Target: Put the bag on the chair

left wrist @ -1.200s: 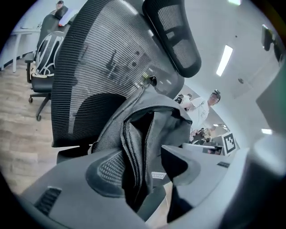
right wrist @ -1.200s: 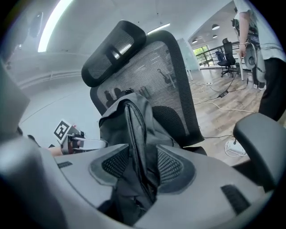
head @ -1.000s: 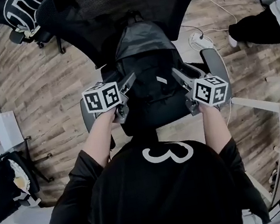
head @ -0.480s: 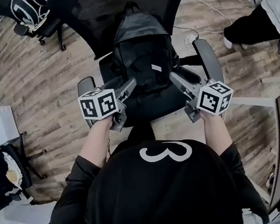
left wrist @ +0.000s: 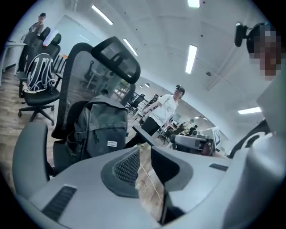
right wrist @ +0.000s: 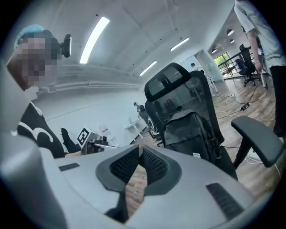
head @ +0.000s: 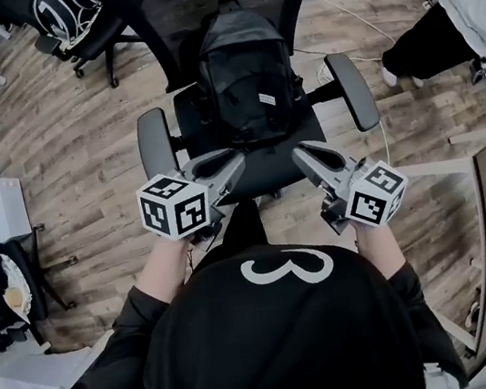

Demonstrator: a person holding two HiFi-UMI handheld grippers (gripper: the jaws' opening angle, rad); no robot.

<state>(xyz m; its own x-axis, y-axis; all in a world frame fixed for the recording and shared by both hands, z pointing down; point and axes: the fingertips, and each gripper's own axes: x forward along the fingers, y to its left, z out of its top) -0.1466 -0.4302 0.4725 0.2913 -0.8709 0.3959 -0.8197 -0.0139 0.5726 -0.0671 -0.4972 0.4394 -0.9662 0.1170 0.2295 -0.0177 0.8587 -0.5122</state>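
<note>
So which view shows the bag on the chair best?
Head view: the whole bag stands upright on the chair seat against the backrest. Both gripper views show only its upper part, from low down.

The head view looks steeply down on the black mesh office chair [head: 261, 163] from above its front edge. Both gripper views face it nearly level from close by, front-left and front-right. All three views share the chair and the dark grey fabric backpack [head: 248, 77].
</note>
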